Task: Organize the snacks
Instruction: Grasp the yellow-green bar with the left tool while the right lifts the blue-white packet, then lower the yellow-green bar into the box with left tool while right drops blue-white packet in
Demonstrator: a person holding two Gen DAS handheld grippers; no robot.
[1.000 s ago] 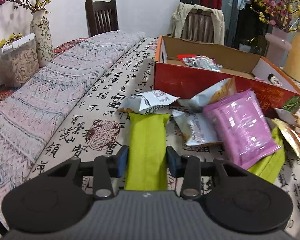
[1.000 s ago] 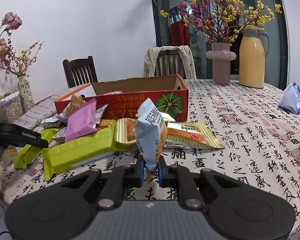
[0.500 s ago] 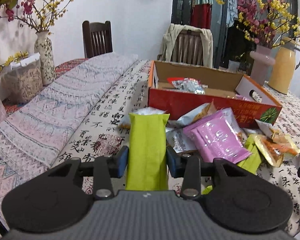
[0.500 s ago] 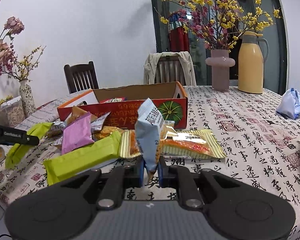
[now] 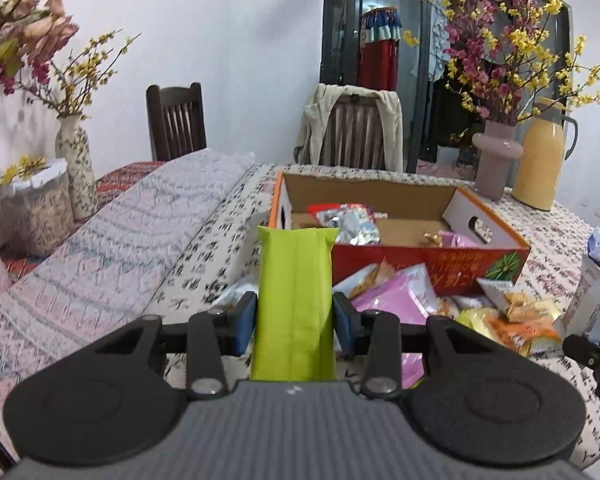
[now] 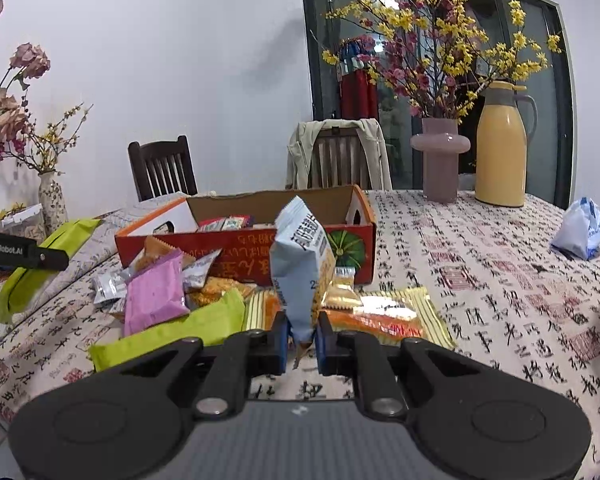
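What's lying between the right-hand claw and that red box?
In the right wrist view, loose snack packets lie between the right gripper and the red box.

Snack packets point(image 6: 156, 296) lie heaped before the box point(image 6: 244, 248) on the table point(image 6: 500, 300).

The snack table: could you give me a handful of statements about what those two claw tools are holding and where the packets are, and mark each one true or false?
1. The left gripper is clamped on a lime-green snack pack. True.
2. The right gripper is empty. False: it pinches a pale blue and white snack bag by its lower end.
3. The red cardboard box already holds some snacks. True.
4. The pink snack packet lies inside the box. False: it lies in the pile on the tablecloth in front of the box.
5. The yellow thermos jug stands beside a pink vase of flowers. True.
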